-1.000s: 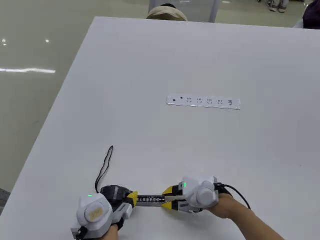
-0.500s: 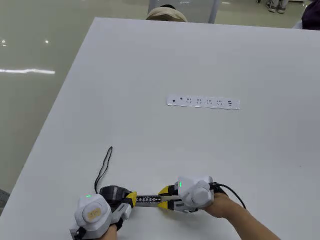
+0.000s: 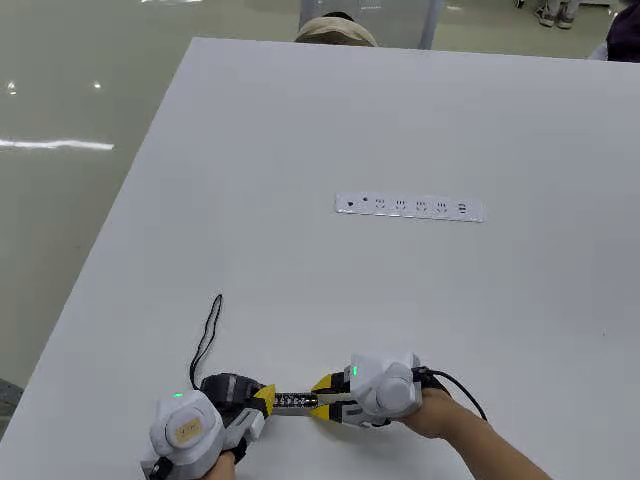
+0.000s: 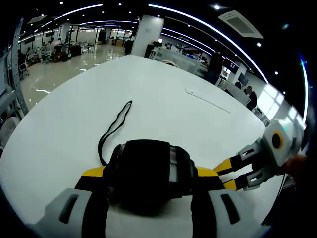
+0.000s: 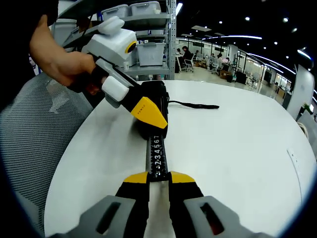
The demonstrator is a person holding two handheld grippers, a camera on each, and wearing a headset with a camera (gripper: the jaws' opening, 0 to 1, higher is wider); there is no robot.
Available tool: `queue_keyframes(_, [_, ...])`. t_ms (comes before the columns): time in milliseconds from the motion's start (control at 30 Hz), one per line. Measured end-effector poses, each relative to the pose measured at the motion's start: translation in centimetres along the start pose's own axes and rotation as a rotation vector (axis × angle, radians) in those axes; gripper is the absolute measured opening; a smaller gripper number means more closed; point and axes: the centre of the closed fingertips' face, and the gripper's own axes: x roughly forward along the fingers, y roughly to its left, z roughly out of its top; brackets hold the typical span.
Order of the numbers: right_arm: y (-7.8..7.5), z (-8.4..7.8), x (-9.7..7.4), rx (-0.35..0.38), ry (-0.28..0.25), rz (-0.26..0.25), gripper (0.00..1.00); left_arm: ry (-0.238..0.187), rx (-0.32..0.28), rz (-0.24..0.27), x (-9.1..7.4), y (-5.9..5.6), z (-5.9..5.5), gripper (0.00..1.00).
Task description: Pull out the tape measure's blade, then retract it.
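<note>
A black tape measure [image 3: 228, 387] lies near the table's front edge, its black wrist strap [image 3: 207, 335] trailing away across the white top. My left gripper [image 3: 258, 402] is shut on the tape measure's case [image 4: 148, 171], with the yellow jaws on either side of it. A short length of numbered blade [image 3: 290, 401] reaches out to the right. My right gripper [image 3: 322, 396] is shut on the blade's end [image 5: 157, 168]. From the right gripper view the case [image 5: 152, 104] sits just beyond the blade, held by the left gripper [image 5: 143, 111].
A white power strip [image 3: 408, 207] lies flat in the middle of the white table [image 3: 400, 130]. The table's left edge drops to a glossy floor [image 3: 60, 120]. A mesh chair [image 5: 39, 144] stands at the table's near side.
My right gripper has moved left toward the case, and the exposed length of blade between the two grippers has become shorter. The left gripper still holds the case.
</note>
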Motion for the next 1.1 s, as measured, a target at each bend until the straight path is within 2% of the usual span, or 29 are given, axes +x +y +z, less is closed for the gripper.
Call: queue_keyframes(1100, [0.1,1.3,1.8,0.008,-0.011,0.005,0.13,0.007,-0.021,-0.007,0.0,0.3,-0.1,0.65])
